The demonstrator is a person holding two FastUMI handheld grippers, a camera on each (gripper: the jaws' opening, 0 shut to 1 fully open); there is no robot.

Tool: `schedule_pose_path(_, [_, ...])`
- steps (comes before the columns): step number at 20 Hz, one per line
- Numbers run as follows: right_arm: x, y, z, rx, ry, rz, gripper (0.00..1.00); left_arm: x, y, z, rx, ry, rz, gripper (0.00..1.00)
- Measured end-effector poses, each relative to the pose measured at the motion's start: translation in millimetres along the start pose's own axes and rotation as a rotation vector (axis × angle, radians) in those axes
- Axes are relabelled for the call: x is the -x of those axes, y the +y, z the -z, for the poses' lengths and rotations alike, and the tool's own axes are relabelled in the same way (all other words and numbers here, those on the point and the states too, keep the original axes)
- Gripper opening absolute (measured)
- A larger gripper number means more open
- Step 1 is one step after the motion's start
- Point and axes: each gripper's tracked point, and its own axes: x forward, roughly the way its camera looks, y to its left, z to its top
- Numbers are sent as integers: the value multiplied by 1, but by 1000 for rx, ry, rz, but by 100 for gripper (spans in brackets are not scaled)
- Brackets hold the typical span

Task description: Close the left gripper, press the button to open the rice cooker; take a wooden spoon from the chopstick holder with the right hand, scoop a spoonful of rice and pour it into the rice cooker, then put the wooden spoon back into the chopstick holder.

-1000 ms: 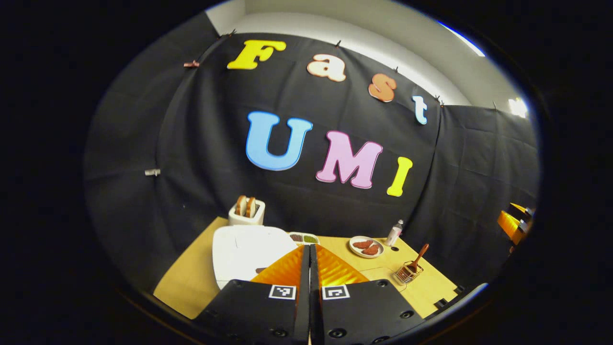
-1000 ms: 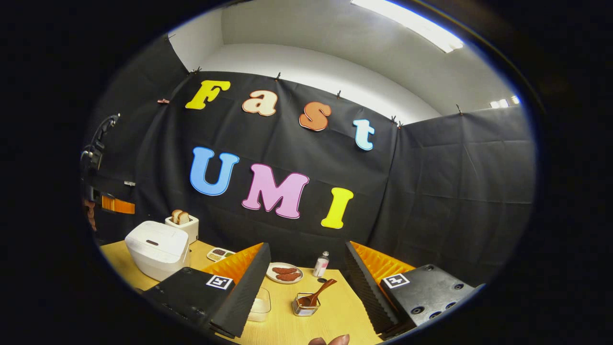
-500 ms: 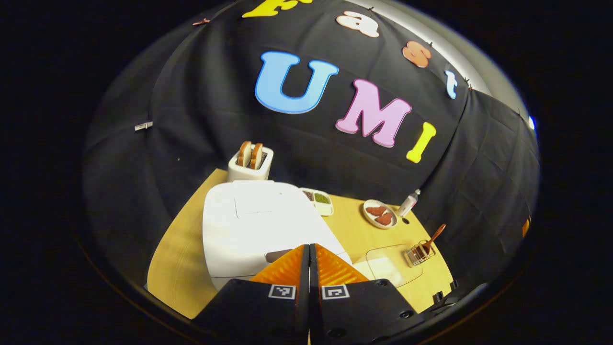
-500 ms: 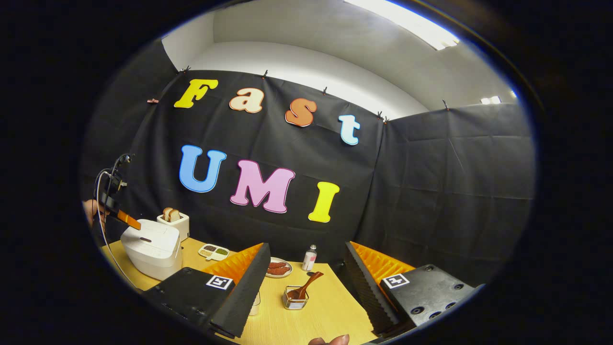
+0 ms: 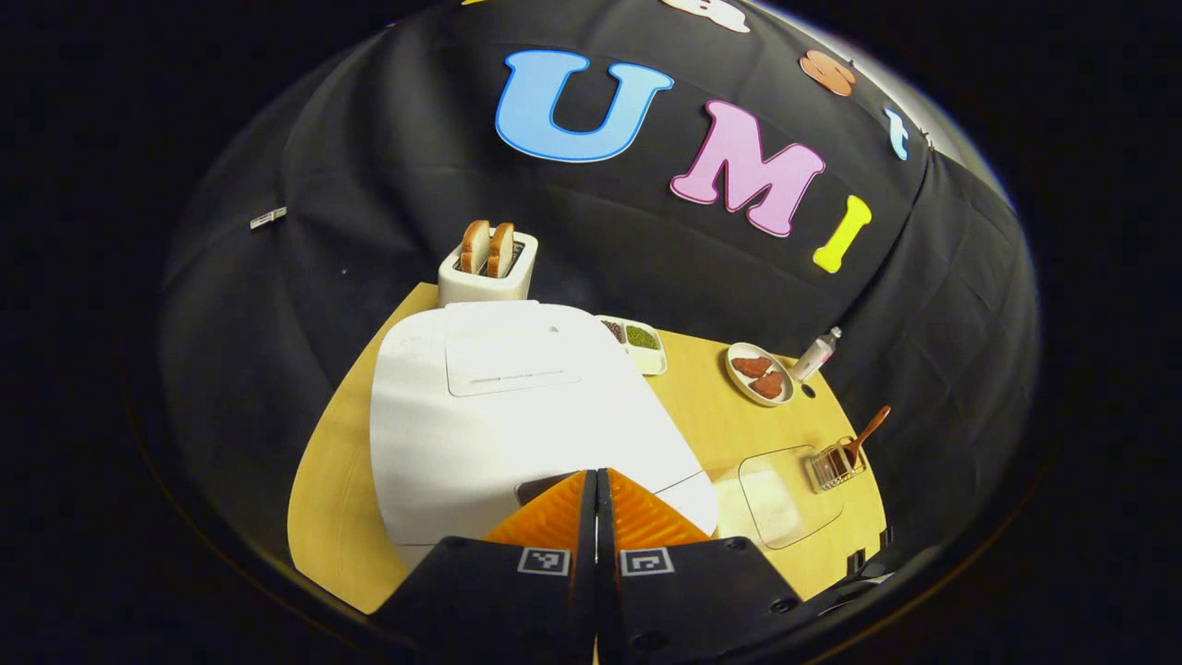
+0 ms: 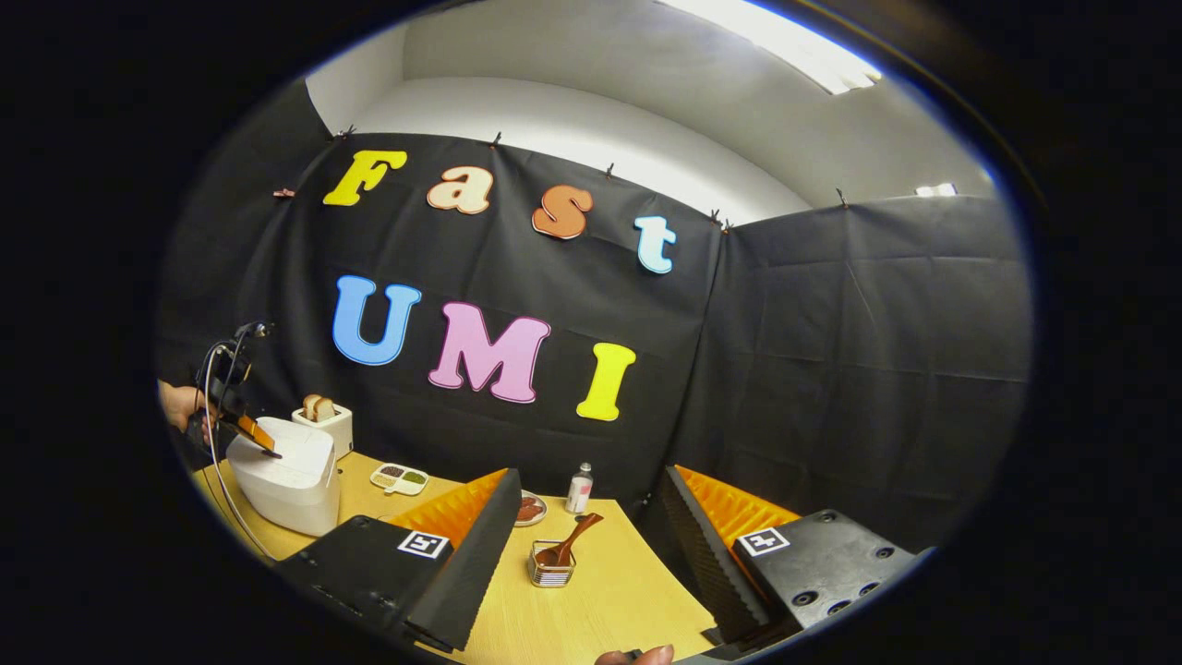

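**Pressing the Lid Release with Closed Left Tongs**

In the left gripper view, the left tongs (image 5: 597, 480) sit at the bottom centre of the frame with both fingers shut together and nothing between them. Their tips lie just at the dark release button (image 5: 534, 488) on the front edge of the white rice cooker (image 5: 499, 425), which occupies the centre of the frame. Whether the tips already touch the button cannot be told. The lid is down, so the opening step is judged not yet complete.

In the right gripper view, the right tongs (image 6: 591, 517) at the bottom of the frame stand wide open and empty, above the wooden surface (image 6: 609, 600). The wooden spoon (image 6: 565, 547) leans in the wire chopstick holder (image 6: 551, 565) at lower centre, untouched. The rice cooker (image 6: 282, 476) appears at the left edge of that frame, with a hand (image 6: 175, 406) holding the left tongs (image 6: 268, 450) down onto it.

Procedure for the step in hand:

1. Keep the left tongs shut, so that the joined tips act as one blunt point.
2. Centre the tips on the button; an off-centre push is likely to slip onto the smooth lid.
3. Press straight down along the finger axis, then lift clear so the lid can swing up.
4. Keep the right tongs open and well apart from the cooker until the lid is up.
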Motion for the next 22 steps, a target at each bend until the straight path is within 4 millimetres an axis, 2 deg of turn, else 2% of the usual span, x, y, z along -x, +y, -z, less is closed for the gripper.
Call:
schedule_pose_path(7, [-3, -13, 10, 12, 24, 33, 97, -9, 12, 6, 10, 32, -21, 6])
schedule_pose_path(10, [-7, -8, 11, 7, 28, 28, 97, -10, 12, 8, 7, 48, -10, 9])
schedule_pose_path(11, [-9, -6, 12, 11, 29, 26, 97, -10, 12, 14, 5, 70, -11, 6])
schedule_pose_path(13, [-10, -2, 14, 20, 30, 21, 97, -11, 14, 19, 11, 93, -22, 7])
schedule_pose_path(16, [-8, 3, 15, 28, 33, 11, 98, -11, 14, 16, 9, 111, -39, 7])
schedule_pose_path(19, [-7, 1, 14, 43, 28, 20, 98, -6, 10, -1, -33, 44, -33, 6])
schedule_pose_path(22, [-7, 3, 18, 42, 37, 19, 98, 17, 3, -42, -53, -133, -32, 6])
